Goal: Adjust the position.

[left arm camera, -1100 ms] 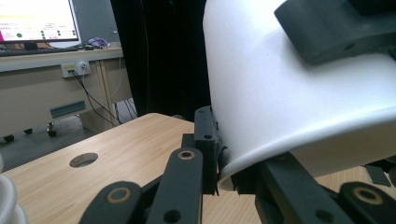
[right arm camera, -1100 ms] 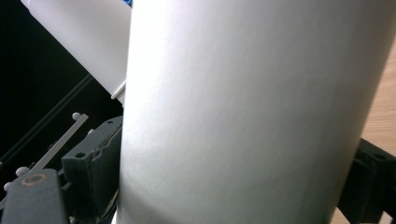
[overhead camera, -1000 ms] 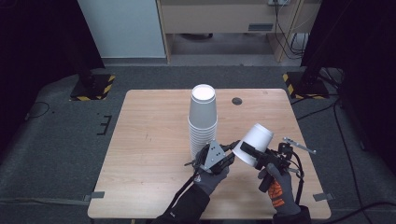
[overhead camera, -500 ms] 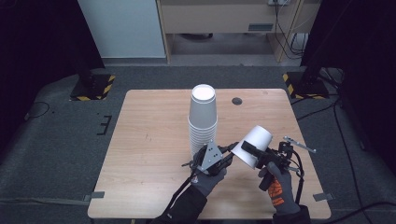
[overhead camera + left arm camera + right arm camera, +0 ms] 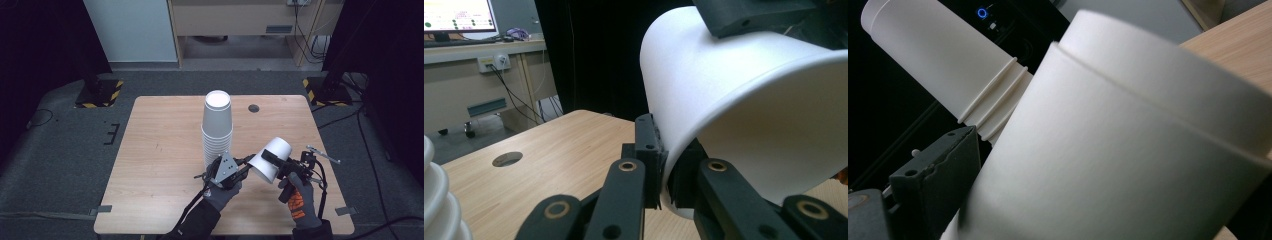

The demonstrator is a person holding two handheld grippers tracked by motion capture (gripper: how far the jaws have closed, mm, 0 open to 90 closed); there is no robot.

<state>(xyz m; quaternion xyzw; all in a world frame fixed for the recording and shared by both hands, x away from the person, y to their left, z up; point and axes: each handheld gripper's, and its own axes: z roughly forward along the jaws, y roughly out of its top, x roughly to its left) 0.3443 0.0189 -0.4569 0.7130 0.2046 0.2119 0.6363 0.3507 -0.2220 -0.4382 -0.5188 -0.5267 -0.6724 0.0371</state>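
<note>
- A single white paper cup (image 5: pixel 270 159) hung tilted above the near right part of the wooden bench (image 5: pixel 160 150), bottom end up and to the far right, open mouth down toward the left.
- The right tongs (image 5: pixel 274 161) were clamped on that cup's wall, one black jaw lying across its upper side, a gloved hand (image 5: pixel 300 197) behind them.
- The left tongs (image 5: pixel 667 187) had pinched shut on the cup's rim, the lip caught between both pads, seen close in the left gripper view.
- Just left of the left tongs stood the tall stack of white cups (image 5: pixel 217 127), upside down near the bench's middle.
- Beyond the stack, a small round hole (image 5: pixel 254 108) sat at the far side of the bench.
</note>
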